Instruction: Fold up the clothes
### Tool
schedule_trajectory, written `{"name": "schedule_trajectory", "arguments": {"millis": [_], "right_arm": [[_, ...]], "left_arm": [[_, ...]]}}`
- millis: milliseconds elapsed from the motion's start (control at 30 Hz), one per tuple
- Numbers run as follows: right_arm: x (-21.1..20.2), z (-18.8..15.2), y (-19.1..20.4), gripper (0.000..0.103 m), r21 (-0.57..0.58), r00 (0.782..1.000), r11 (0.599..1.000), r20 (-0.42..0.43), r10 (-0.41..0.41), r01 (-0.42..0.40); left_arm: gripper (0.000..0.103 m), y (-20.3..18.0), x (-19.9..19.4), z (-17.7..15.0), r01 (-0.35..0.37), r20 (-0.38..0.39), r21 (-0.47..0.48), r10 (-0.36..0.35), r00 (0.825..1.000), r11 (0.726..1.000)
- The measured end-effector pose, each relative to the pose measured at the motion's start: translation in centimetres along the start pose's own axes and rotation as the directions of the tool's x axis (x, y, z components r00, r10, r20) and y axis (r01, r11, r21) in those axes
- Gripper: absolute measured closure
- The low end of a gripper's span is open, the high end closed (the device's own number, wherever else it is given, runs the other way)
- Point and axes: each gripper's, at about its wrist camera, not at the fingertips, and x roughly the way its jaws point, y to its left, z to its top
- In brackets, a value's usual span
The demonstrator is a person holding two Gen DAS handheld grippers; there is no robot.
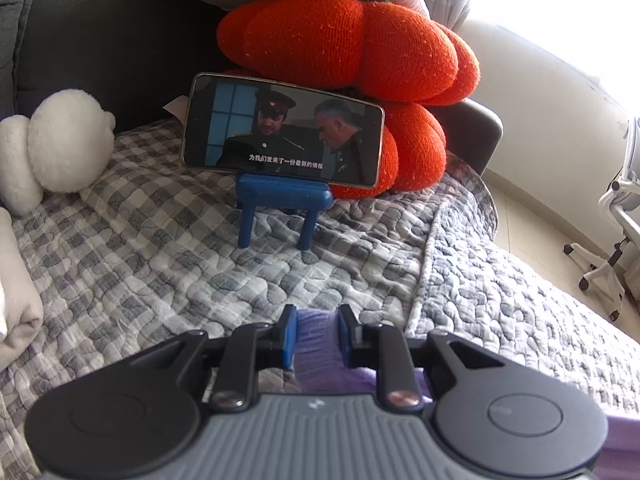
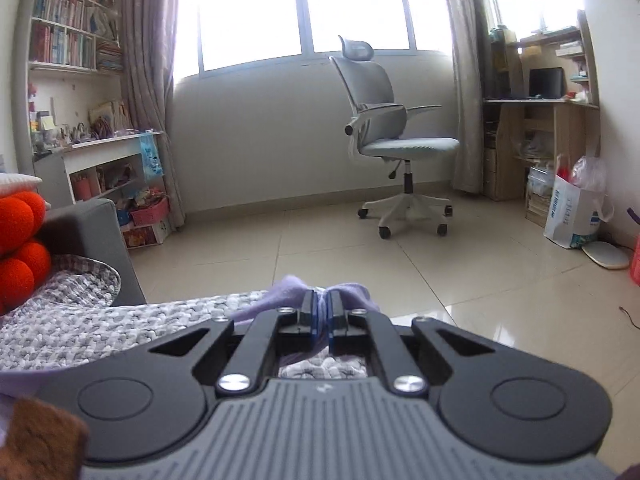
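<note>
A lilac garment (image 1: 318, 344) is bunched between the blue pads of my left gripper (image 1: 318, 320), which is shut on a thick fold of it above the checked quilt (image 1: 160, 240). In the right wrist view the same lilac garment (image 2: 288, 288) spills out on both sides of my right gripper (image 2: 320, 304), whose jaws stand nearly together, pinching a thin layer of the cloth near the quilt's edge (image 2: 120, 320). More lilac cloth shows under the left gripper's body at the lower right.
A phone (image 1: 282, 132) on a blue stand (image 1: 280, 208) plays video ahead, backed by orange pumpkin cushions (image 1: 352, 52). A white plush toy (image 1: 56, 148) and folded beige cloth (image 1: 16, 312) lie at the left. An office chair (image 2: 384, 128) stands on the tiled floor (image 2: 320, 248).
</note>
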Motion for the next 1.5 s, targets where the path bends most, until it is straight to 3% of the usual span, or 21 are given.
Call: {"name": "schedule_trajectory", "arguments": {"millis": [67, 133, 300, 400, 433, 467, 567, 633, 667, 700, 833, 867, 900, 933, 1100, 1200, 1300, 1500], "right_arm": [[1.5, -1.4, -1.6, 0.097, 0.080, 0.992, 0.996, -0.126, -0.030, 0.040], [2.9, -3.2, -4.0, 0.097, 0.216, 0.967, 0.974, -0.256, -0.012, 0.070], [2.8, -4.6, -7.3, 0.096, 0.356, 0.954, 0.928, -0.299, 0.005, 0.107], [3.5, -3.4, -7.0, 0.094, 0.310, 0.950, 0.948, -0.310, 0.034, 0.067], [3.8, -2.7, -6.7, 0.093, 0.272, 0.953, 0.961, -0.303, 0.031, 0.055], [3.8, -1.9, -6.3, 0.086, 0.235, 0.955, 0.971, -0.295, 0.027, 0.045], [3.8, -0.5, -5.3, 0.086, 0.100, 0.966, 0.994, -0.259, -0.012, 0.040], [5.1, 0.5, -5.1, 0.081, 0.053, 0.965, 0.998, -0.261, -0.004, 0.018], [6.1, 0.5, -5.2, 0.068, 0.050, 0.957, 0.998, -0.287, 0.036, -0.022], [7.0, 0.6, -5.3, 0.061, 0.048, 0.947, 0.997, -0.312, 0.075, -0.063], [9.1, -0.9, -4.8, 0.061, 0.047, 0.885, 0.985, -0.433, 0.172, -0.169], [8.9, -1.3, -4.3, 0.066, 0.027, 0.885, 0.983, -0.431, 0.176, -0.183], [8.7, -1.6, -3.7, 0.090, 0.004, 0.892, 0.982, -0.418, 0.175, -0.191], [8.4, -1.7, -3.2, 0.101, -0.016, 0.899, 0.981, -0.403, 0.171, -0.194], [6.1, -0.4, -1.4, 0.099, -0.126, 0.967, 0.986, -0.246, 0.072, -0.106], [5.1, 0.8, -0.5, 0.099, -0.168, 0.990, 0.985, -0.142, 0.013, -0.037], [5.7, 1.5, 0.3, 0.099, -0.211, 0.994, 0.977, -0.089, -0.062, 0.042], [11.2, 0.5, 0.6, 0.099, -0.195, 0.969, 0.972, -0.181, -0.169, 0.133]], "left_arm": [[0.081, 0.0, 0.4, -0.2, -0.002, -0.008, 0.000, 0.002, 1.000, 1.000], [0.081, 0.0, 0.6, -0.2, -0.002, -0.013, -0.002, 0.002, 1.000, 1.000], [0.081, 0.1, 0.6, -0.2, -0.003, -0.008, 0.015, 0.003, 1.000, 1.000], [0.081, 0.0, 0.8, -0.2, 0.008, -0.017, 0.018, -0.007, 1.000, 1.000], [0.081, -0.1, 0.8, -0.2, 0.006, -0.017, 0.022, -0.005, 1.000, 1.000], [0.081, -0.2, 0.8, -0.3, 0.003, -0.017, 0.025, -0.002, 1.000, 1.000], [0.081, -0.4, 0.6, -0.3, 0.002, -0.015, 0.029, -0.001, 1.000, 1.000], [0.081, -0.3, 0.5, -0.2, 0.005, -0.015, 0.028, -0.004, 1.000, 1.000], [0.081, -0.2, 0.5, -0.2, 0.006, -0.015, 0.029, -0.005, 1.000, 1.000], [0.081, -0.2, 0.4, -0.2, 0.006, -0.014, 0.031, -0.005, 1.000, 1.000], [0.081, -0.3, 0.1, -0.4, 0.004, -0.011, 0.036, -0.004, 1.000, 0.999], [0.081, -0.3, 0.1, -0.5, 0.004, -0.010, 0.038, -0.003, 1.000, 0.999], [0.081, -0.3, 0.0, -0.5, 0.003, -0.007, 0.041, -0.003, 1.000, 0.999], [0.081, -0.3, -0.1, -0.5, 0.002, -0.004, 0.041, -0.002, 1.000, 0.999], [0.081, -0.2, -0.7, -0.2, 0.013, 0.015, 0.022, -0.013, 1.000, 1.000], [0.081, 0.0, -1.1, 0.1, 0.022, 0.032, 0.000, -0.022, 0.999, 1.000], [0.081, 0.0, -0.7, 0.3, 0.027, 0.028, -0.020, -0.026, 0.999, 0.999], [0.081, -0.9, 1.2, 0.4, 0.008, 0.009, -0.004, -0.008, 1.000, 1.000]]}}
